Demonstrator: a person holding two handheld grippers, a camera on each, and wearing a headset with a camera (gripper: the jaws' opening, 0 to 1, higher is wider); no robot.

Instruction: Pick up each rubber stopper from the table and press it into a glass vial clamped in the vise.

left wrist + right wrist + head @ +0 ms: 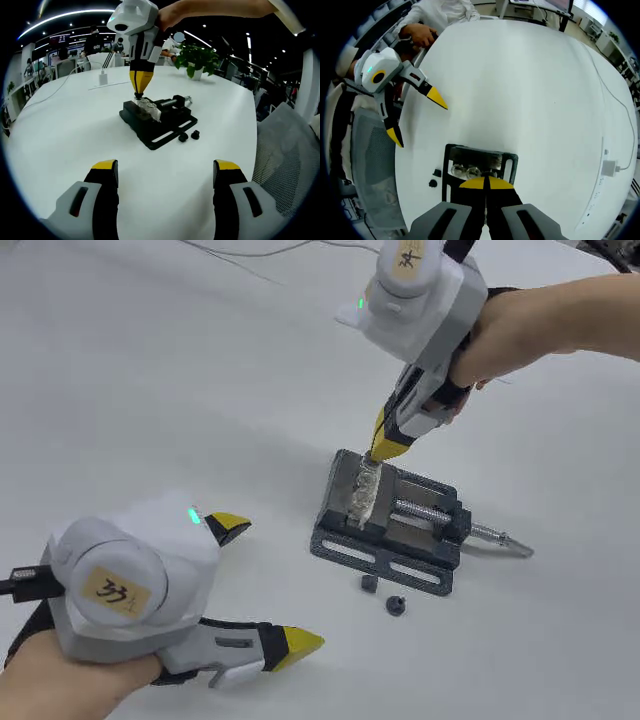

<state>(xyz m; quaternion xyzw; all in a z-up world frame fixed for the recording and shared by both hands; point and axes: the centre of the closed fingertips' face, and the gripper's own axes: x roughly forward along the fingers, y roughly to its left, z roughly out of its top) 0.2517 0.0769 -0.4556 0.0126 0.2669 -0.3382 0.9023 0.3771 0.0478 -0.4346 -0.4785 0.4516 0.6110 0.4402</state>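
head view: above vise (383, 554), looks down, near | L gripper view: low, faces vise, farther | R gripper view: right over vise, closest | shared: vise

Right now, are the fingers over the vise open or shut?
Shut: on the right gripper the yellow fingers touch tip to tip above the vise. Whether they pinch anything, cannot tell.

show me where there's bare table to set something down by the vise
Free: the table between the vise and the left gripper, and beyond the vise handle. Crowded: the vise's front edge, where two stoppers lie, and over the vials, under the right gripper.
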